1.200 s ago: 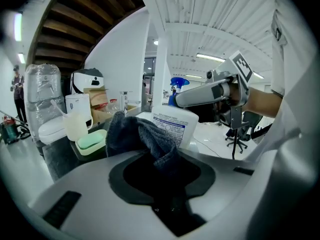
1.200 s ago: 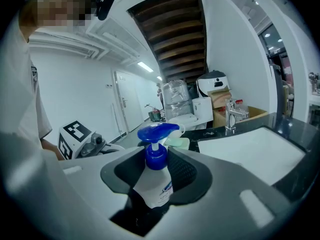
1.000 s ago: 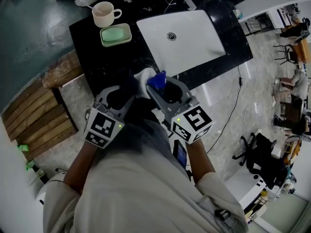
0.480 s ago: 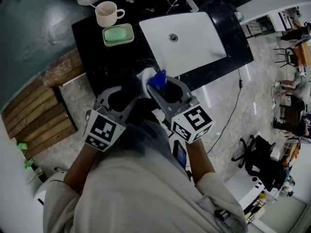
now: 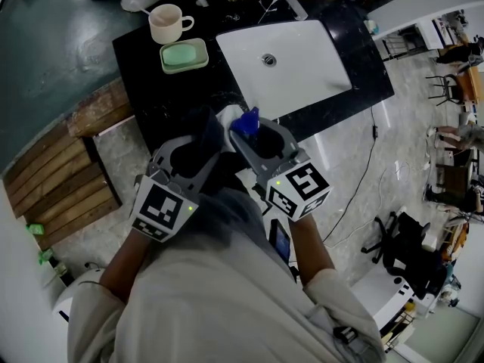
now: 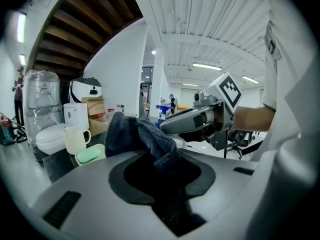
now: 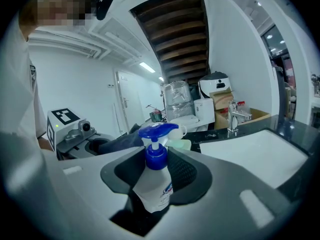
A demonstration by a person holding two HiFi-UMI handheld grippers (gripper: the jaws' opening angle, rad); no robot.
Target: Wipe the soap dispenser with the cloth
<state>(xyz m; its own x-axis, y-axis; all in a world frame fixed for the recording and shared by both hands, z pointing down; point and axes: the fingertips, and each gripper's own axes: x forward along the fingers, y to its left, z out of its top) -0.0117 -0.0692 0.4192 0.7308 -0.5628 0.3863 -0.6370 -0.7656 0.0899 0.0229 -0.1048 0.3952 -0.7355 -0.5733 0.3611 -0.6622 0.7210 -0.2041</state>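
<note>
My right gripper (image 7: pixel 156 176) is shut on a white soap dispenser (image 7: pixel 155 186) with a blue pump head (image 7: pixel 157 132), held upright above the counter's near edge. In the head view the blue pump (image 5: pixel 245 122) shows just ahead of that gripper (image 5: pixel 253 141). My left gripper (image 6: pixel 152 166) is shut on a dark grey cloth (image 6: pixel 140 134), which bunches up out of its jaws. From the head view the cloth (image 5: pixel 203 131) sits right beside the white bottle body (image 5: pixel 229 117); whether they touch is unclear. The left gripper (image 5: pixel 198 146) is close at the dispenser's left.
A black counter (image 5: pixel 174 89) holds a white sink basin (image 5: pixel 291 63) with a tap (image 7: pixel 234 115) behind it. A cream mug (image 5: pixel 168 23) and a green soap dish (image 5: pixel 184 54) stand at the far left. Wooden slats (image 5: pixel 60 172) lie left of the counter.
Both grippers hold as before. The left gripper with the cloth has shifted slightly toward the dispenser; the view has drifted a little.
</note>
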